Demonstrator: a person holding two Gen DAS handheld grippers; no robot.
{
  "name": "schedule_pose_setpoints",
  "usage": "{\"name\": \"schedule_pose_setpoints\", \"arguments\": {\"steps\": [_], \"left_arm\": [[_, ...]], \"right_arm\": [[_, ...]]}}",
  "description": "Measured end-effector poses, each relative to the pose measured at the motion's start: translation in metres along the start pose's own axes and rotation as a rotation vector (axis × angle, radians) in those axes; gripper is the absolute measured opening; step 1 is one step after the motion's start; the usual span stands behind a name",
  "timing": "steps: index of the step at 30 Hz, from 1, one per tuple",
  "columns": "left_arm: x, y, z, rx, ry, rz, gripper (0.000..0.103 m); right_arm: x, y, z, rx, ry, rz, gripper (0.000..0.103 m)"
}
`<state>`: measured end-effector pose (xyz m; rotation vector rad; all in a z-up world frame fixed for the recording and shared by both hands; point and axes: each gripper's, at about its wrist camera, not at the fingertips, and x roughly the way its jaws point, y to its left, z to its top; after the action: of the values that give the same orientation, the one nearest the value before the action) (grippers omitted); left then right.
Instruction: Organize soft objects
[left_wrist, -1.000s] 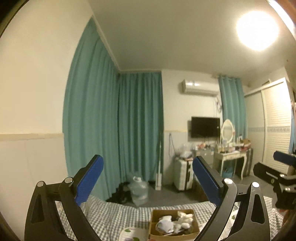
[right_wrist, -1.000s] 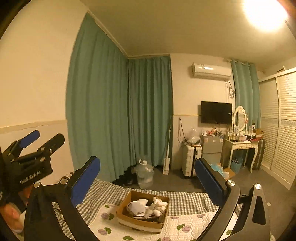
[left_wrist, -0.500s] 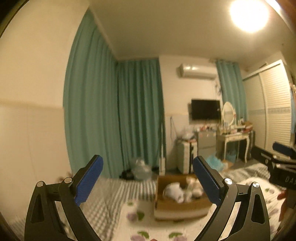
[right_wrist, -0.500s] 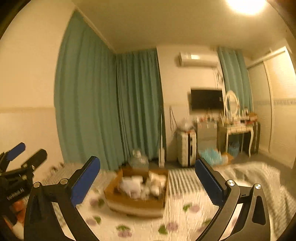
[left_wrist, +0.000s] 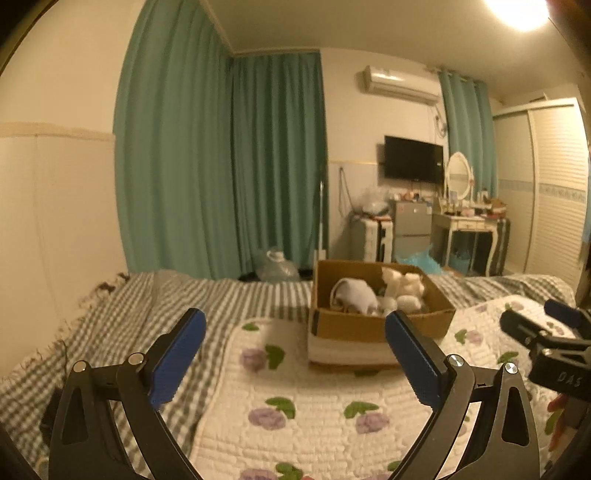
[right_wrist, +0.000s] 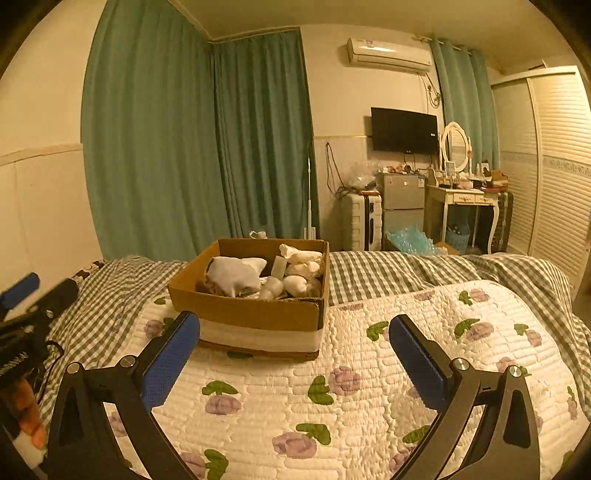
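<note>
Both spread wide, gripping nothing — left gripper (left_wrist: 295, 354) and right gripper (right_wrist: 294, 350) hover above the floral quilted blanket (right_wrist: 369, 387), facing the brown cardboard box (right_wrist: 251, 310) of white soft toys (right_wrist: 303, 275).

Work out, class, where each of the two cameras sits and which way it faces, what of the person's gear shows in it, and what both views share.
Left wrist: sits on the left tongs, open, facing across the white flower-quilted bed cover to the brown cardboard box of white soft items; the right tongs show at its right edge.
Right wrist: sits on the right tongs, open, facing the same box; the left tongs show at its left edge.
Shared: box, bed cover, green curtains, black wall television.
</note>
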<state>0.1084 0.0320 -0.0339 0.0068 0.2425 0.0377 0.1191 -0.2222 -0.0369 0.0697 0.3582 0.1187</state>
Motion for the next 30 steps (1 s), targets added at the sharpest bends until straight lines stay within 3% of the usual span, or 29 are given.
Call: {"name": "schedule_pose_setpoints", "arguments": {"steps": [16,30], "left_arm": [[0.01,0.002,-0.01,-0.034,0.061,-0.058,0.099],[0.006,0.001,-0.012,-0.035,0.055,-0.05,0.099]], "right_arm": [[0.0,0.001,0.002,0.01,0.012,0.015,0.103],[-0.002,0.003,0.004,0.009,0.0,0.013,0.103]]}}
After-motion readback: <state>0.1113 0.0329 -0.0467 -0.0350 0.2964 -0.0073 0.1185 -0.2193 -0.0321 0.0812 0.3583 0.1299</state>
